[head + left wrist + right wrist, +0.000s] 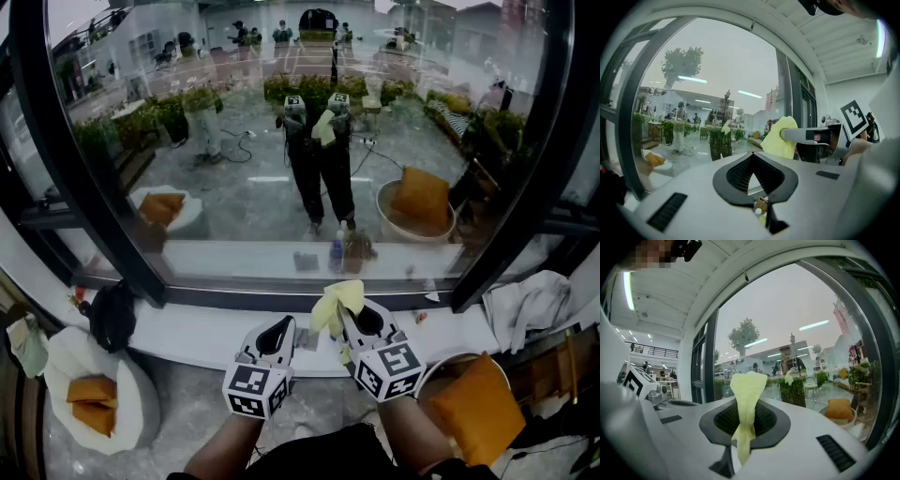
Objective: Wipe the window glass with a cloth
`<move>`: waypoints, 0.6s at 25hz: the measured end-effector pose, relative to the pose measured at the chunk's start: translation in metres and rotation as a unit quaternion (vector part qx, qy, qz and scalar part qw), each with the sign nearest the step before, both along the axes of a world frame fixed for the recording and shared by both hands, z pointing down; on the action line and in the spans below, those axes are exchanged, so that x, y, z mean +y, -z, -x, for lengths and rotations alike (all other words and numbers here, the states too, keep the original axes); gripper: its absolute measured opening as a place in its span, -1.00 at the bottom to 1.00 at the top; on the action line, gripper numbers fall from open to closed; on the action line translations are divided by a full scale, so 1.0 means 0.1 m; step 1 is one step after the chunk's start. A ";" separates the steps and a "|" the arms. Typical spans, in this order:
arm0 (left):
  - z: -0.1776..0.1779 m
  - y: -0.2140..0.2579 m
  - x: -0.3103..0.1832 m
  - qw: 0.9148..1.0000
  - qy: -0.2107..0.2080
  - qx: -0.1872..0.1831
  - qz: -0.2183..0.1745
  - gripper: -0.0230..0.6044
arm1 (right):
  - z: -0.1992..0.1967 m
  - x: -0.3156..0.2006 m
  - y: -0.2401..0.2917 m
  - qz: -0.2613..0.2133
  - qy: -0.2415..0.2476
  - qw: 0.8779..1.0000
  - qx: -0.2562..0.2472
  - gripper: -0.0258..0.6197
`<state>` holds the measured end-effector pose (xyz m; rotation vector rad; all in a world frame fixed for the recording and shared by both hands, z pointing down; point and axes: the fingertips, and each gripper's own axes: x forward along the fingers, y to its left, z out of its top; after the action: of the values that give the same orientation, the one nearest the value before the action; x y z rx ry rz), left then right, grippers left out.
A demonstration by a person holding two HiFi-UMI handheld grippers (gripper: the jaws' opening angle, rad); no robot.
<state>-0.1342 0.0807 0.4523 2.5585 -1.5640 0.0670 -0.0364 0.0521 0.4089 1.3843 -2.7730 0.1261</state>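
Right gripper (746, 414) first: its jaws are clamped on a yellow cloth (748, 386), pinching it at the middle so one bunched end stands up past the tips and a thin tail hangs down behind them. In the head view that right gripper (354, 323) sits just right of centre, near the person, with the yellow cloth (337, 302) raised over the white sill (197, 333). Whether the cloth touches the window glass (234, 202) is hard to call from here; it looks just short of it. Over to the left gripper (752, 158): jaws brought together at the tips, nothing between them, only a small triangular gap lower down. It rides just beside the right one, left gripper (277, 331) to the left, both pointing far toward the pane. The glass fills the far side, held in a black frame (89, 187), and mirrors the two grippers and the cloth. On the sill at far right lies a heap of white fabric (527, 305), at left a dark bundle (112, 315). Near right, an orange cushion (473, 412); near left, another orange cushion (92, 401) on a round white seat (141, 408).
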 end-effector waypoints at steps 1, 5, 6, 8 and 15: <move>-0.01 0.00 0.00 1.000 0.000 0.000 -0.001 -0.90 | -0.01 0.00 0.00 0.000 0.000 1.000 0.000 -0.74; -0.04 -0.01 0.01 1.000 -0.001 0.000 0.003 -0.90 | -0.02 0.00 -0.01 -0.001 0.000 1.000 0.001 -0.75; -0.05 -0.01 0.01 1.000 -0.002 0.000 0.004 -0.90 | -0.03 0.00 -0.01 -0.001 0.001 1.000 0.001 -0.75; -0.05 -0.01 0.01 1.000 -0.001 0.000 0.001 -0.90 | -0.03 0.00 -0.01 0.000 0.001 1.000 0.001 -0.75; -0.05 0.00 0.04 1.000 -0.005 0.001 0.003 -0.90 | -0.03 0.02 0.01 0.001 0.000 1.000 -0.016 -0.75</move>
<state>-0.1290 0.0850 0.4525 2.5608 -1.5481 0.0705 -0.0332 0.0542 0.4075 1.3932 -2.7973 0.1520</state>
